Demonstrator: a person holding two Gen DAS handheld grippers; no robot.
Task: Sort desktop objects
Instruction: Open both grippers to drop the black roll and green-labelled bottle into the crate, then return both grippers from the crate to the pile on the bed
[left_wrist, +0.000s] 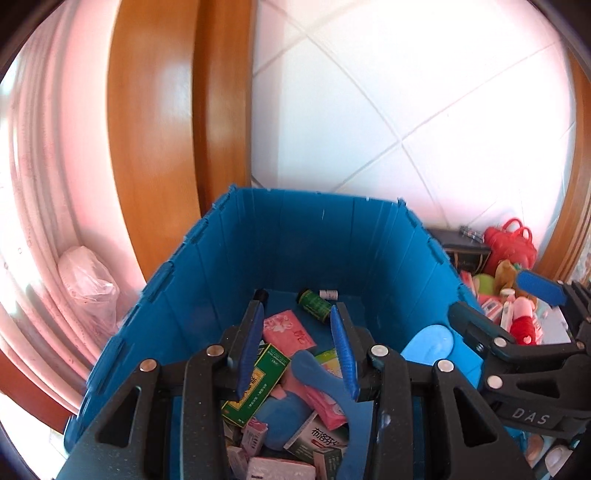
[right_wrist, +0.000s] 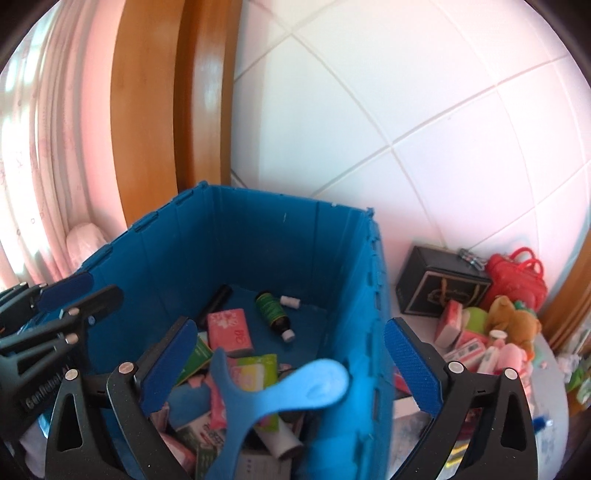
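A pale pink curtain and a wooden frame stood at far left, beside a white tiled wall. The left claw hung over the near rim of the blue crate, its jaws partly apart and, as far as could be seen, gripping nothing. Inside the crate lay a jumble of cartons and packets, among them a pink packet and a green bottle on its side near the far wall. A light-blue forked plastic piece, one arm ending in a spoon-shaped blade, sat blurred above the heap in the crate's near right corner. The right claw was spread wide around it, neither pad touching the piece, with the right pad outside the crate's right wall. Further right, on the worktop, unsorted things lay piled by a black box, a red bag and a brown teddy bear.
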